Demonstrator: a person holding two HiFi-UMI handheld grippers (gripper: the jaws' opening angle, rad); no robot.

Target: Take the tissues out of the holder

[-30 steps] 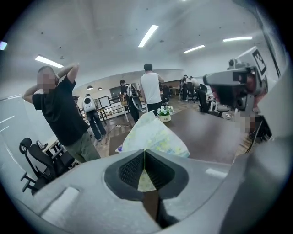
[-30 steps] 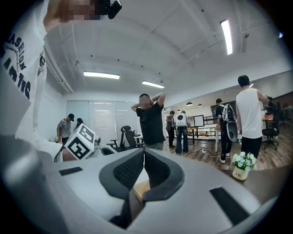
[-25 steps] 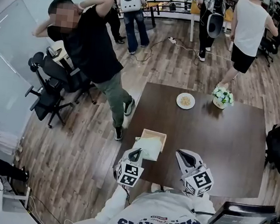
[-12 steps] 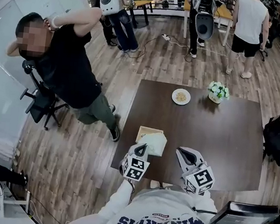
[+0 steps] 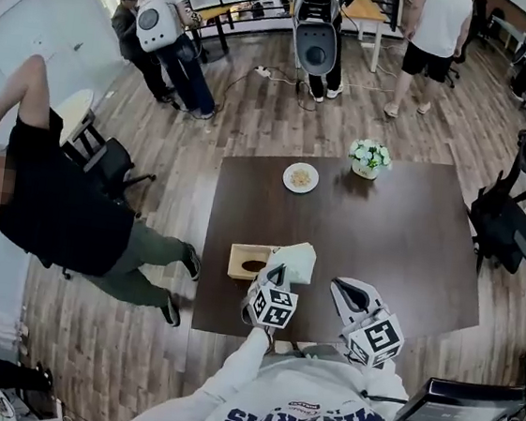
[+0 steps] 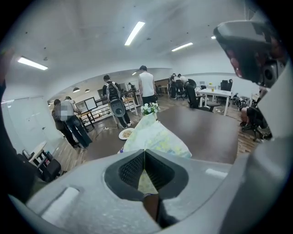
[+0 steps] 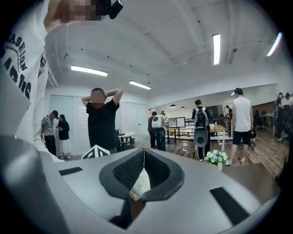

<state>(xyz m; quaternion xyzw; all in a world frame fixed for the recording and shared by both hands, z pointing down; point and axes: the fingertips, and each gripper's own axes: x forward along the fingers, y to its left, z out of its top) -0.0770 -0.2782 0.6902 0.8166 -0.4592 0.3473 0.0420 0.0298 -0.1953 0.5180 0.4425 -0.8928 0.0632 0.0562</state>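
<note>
Pinching the tissue (image 5: 295, 259) in the left hand-held gripper (image 5: 278, 273), with jaws pressing together on its near edge. Holding it up just right of the holder (image 5: 241, 261), clear of the dark opening. Hovering the right hand-held gripper (image 5: 343, 294) by the front edge of the tabletop (image 5: 410, 241), pressed together on nothing.

Leaving the holder close to the left edge, near the front left corner, with little margin on that side. Offering wide bare room rightward and toward the far side.

Differing from a second ago: draping over the holder then, standing off to its right now. Also showing the person in black (image 5: 55, 214) leaning lower and further left than before.

Carrying a plate (image 5: 300, 177) and a flower pot (image 5: 370, 158) near the far edge, well apart from the holder. Resting on a wood floor (image 5: 254, 119), with office chairs (image 5: 499, 222) at both sides and several people standing beyond the far end.
</note>
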